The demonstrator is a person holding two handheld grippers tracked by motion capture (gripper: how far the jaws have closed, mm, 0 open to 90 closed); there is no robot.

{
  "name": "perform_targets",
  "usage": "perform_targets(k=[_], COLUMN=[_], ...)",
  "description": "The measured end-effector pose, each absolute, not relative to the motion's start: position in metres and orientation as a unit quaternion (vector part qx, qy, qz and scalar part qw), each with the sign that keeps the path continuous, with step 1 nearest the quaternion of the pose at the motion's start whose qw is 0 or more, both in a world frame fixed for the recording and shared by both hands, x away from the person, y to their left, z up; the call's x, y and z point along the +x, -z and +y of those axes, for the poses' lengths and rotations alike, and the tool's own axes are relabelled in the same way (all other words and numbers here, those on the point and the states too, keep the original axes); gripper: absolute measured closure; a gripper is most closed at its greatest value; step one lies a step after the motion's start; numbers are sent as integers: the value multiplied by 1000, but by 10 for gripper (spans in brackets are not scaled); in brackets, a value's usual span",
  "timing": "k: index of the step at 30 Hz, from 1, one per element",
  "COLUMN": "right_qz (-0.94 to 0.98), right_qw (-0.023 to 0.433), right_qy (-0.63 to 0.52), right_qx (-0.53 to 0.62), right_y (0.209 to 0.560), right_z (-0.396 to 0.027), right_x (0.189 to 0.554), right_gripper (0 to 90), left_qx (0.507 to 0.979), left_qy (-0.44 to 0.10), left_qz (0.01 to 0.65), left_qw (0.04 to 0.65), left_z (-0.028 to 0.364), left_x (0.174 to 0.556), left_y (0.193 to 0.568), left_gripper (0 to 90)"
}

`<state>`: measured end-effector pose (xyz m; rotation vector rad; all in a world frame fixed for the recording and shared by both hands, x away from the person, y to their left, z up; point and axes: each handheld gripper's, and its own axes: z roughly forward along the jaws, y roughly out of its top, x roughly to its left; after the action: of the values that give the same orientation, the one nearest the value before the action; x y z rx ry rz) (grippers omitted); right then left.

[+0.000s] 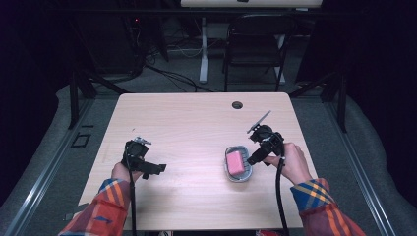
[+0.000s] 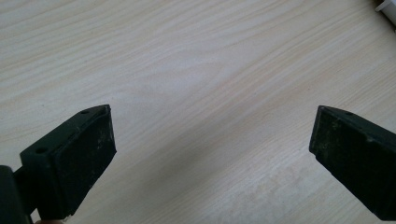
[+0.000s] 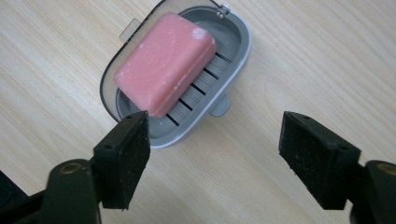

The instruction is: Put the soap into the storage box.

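A pink bar of soap lies in a grey slotted soap dish on the right half of the table. My right gripper hovers just right of the dish, open, its jaws apart with nothing between them; the dish lies ahead of its left jaw. My left gripper rests low over the bare wood at the table's left, open and empty.
The light wooden table has a round cable hole near its far edge. A white edge pokes in at the left gripper view's top right corner. Beyond the table stand a black chair and a white desk leg.
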<state>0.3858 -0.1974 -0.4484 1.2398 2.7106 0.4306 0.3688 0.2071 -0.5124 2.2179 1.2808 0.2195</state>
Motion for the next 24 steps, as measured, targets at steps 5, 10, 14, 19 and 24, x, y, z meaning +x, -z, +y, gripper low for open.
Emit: perform_targets(k=[5, 10, 14, 19, 24], right_qz=[894, 893, 891, 887, 885], right_qw=[82, 96, 103, 107, 112], right_qy=[-149, -148, -153, -150, -145], right_qx=[414, 414, 415, 423, 429], right_y=[445, 442, 441, 442, 446], right_z=[-212, -228, -240, -254, -268], right_x=[380, 375, 370, 363, 357], right_gripper=[152, 117, 35, 0, 0], left_qx=[829, 831, 830, 831, 831], left_qy=[-82, -81, -83, -81, -83], left_qz=[476, 474, 475, 474, 474], left_qw=[281, 281, 280, 280, 278], left_z=[207, 207, 207, 207, 207], left_x=[369, 369, 369, 369, 369], left_y=[512, 512, 512, 512, 513], left_gripper=[3, 3, 3, 3, 3])
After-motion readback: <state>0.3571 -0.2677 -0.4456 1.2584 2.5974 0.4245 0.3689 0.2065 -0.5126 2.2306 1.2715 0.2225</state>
